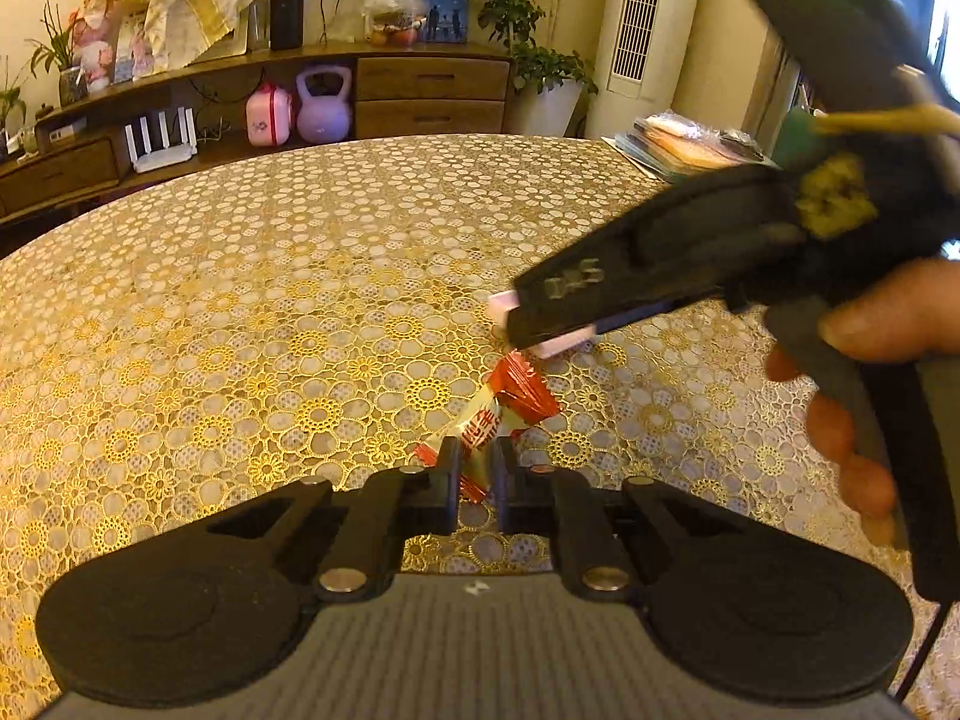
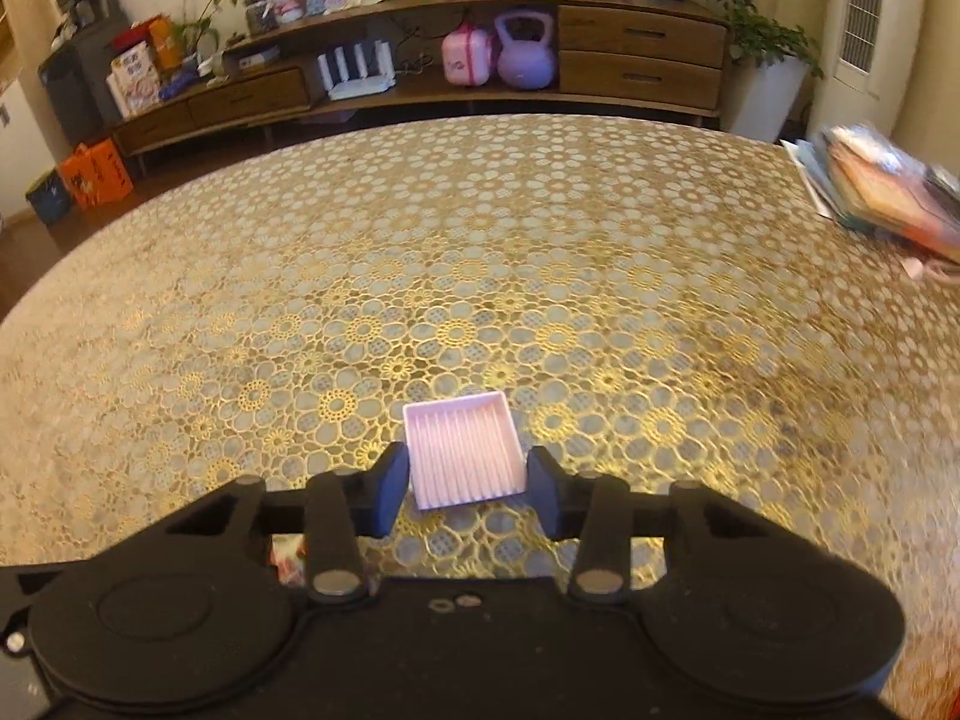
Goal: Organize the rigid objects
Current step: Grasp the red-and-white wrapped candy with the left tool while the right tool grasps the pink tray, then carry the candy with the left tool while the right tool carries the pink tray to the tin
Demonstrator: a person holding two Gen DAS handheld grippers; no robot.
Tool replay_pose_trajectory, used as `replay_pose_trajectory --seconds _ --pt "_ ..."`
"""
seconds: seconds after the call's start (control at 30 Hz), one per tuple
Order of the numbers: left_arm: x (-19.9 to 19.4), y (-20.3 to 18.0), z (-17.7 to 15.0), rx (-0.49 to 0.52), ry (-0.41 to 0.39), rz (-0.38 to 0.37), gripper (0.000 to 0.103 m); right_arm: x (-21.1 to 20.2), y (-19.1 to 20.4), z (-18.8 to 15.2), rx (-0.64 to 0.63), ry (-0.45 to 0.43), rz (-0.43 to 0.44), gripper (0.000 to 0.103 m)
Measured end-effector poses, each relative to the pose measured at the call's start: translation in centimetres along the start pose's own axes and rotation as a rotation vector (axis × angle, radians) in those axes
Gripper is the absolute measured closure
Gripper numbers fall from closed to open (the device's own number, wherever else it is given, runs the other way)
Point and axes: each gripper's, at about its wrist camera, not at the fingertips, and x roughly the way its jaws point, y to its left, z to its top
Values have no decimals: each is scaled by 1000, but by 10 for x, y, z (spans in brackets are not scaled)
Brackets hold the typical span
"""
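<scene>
L gripper (image 1: 475,468) is angling down fwd, its fingers (image 1: 447,480) sitting nearly together and pinching a candy wrapper (image 1: 510,402). R gripper (image 2: 468,480) is also tilting down, fingers (image 2: 389,483) standing partway apart w/ a pink tray (image 2: 461,450) between them; contact unclear. A hand (image 1: 864,396) is wrapping the R gripper's handle, seen from L wrist cam.
</scene>
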Motion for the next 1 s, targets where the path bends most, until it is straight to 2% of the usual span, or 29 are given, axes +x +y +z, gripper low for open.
replay_pose_trajectory --seconds 0.4,0.5,0.63,0.7,0.8,0.87,0.9,1.0 --pt "-16 -11 2 12 3 -14 95 -65 -40 -40 60 -41 -20 60" --pt "-19 -5 2 2 3 -18 95 -72 -46 -46 69 -48 -19 60" --pt "-15 2 5 -2 41 -38 93 -73 -50 -51 74 -43 -21 60" --pt "-12 2 5 13 58 -30 88 -72 -53 -52 84 -43 -20 60" --pt "-7 3 4 26 63 -37 70 -71 -57 -55 96 -41 -18 60" --pt "-6 6 4 21 49 -37 34 -70 -59 -57 101 -37 -18 60" --pt "-7 7 4 14 30 -41 29 -68 -60 -57 102 -35 -17 60" --pt "-3 6 8 32 11 -63 29 -65 -60 -58 105 -31 -18 60"
